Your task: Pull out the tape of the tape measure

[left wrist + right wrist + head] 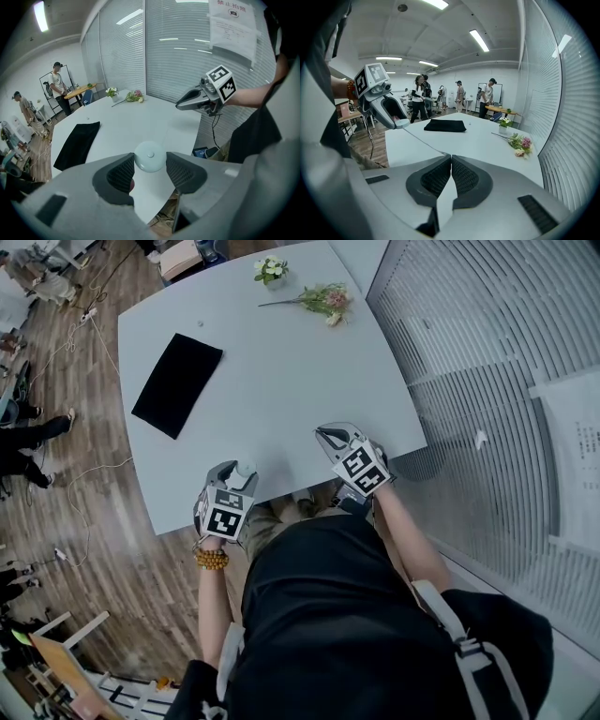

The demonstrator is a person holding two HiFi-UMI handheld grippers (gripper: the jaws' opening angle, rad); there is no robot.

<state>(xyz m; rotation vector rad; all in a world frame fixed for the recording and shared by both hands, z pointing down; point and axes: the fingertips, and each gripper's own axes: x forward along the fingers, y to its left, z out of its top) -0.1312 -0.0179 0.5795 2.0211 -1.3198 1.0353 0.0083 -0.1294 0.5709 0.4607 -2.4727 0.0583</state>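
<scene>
A pale table [281,381] carries a black cloth [176,383] on its left. At the near edge, the left gripper [150,165] grasps a round tape measure [150,156]. The right gripper [451,161] is clenched on its thin tape [422,140], drawn out between them. At the far edge, a small pot [503,129] holds white flowers [270,268].

Open tabletop [281,381] between black cloth [177,383] and flowers [323,301]; tape [423,140] along near edge

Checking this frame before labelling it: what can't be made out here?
- End of the tape: right gripper view, hidden between the right gripper's shut jaws.
- Markings on the tape: same view, too thin to read.
- The tape in head view: too thin to find against the pale table.
</scene>
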